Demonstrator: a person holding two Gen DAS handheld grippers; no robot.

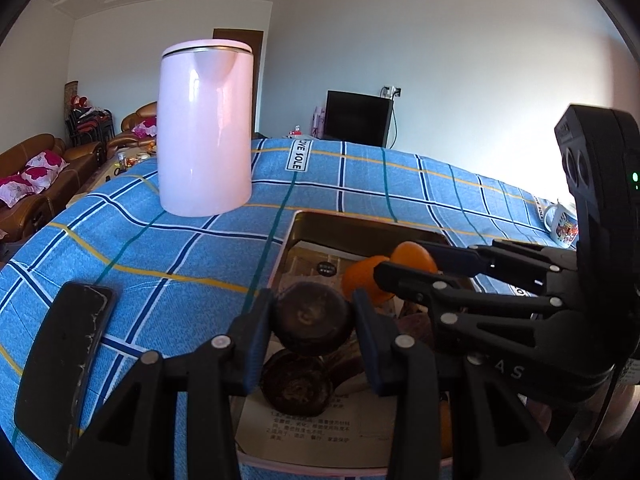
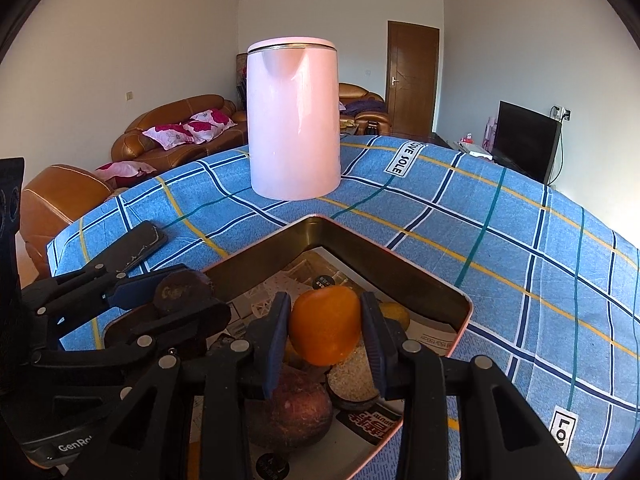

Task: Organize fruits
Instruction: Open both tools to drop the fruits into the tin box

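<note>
My left gripper (image 1: 312, 304) is shut on a dark brown round fruit (image 1: 310, 318), held above the gold-lined tray (image 1: 360, 224). A second dark brown fruit (image 1: 296, 384) lies in the tray right below it. My right gripper (image 2: 325, 304) is shut on an orange fruit (image 2: 324, 326) over the same tray (image 2: 384, 264). In the left wrist view the right gripper (image 1: 400, 258) comes in from the right with that orange (image 1: 414, 258). The left gripper (image 2: 176, 296) shows at the left of the right wrist view with its dark fruit (image 2: 182, 290).
Lining paper covers the tray floor, where a reddish-brown fruit (image 2: 288, 408), a cut dark fruit (image 2: 352, 380) and a yellow one (image 2: 394, 312) lie. A pink kettle (image 1: 204, 132) stands behind the tray on the blue checked cloth (image 1: 160, 248). A black phone (image 1: 64, 360) lies left, a mug (image 1: 562, 226) far right.
</note>
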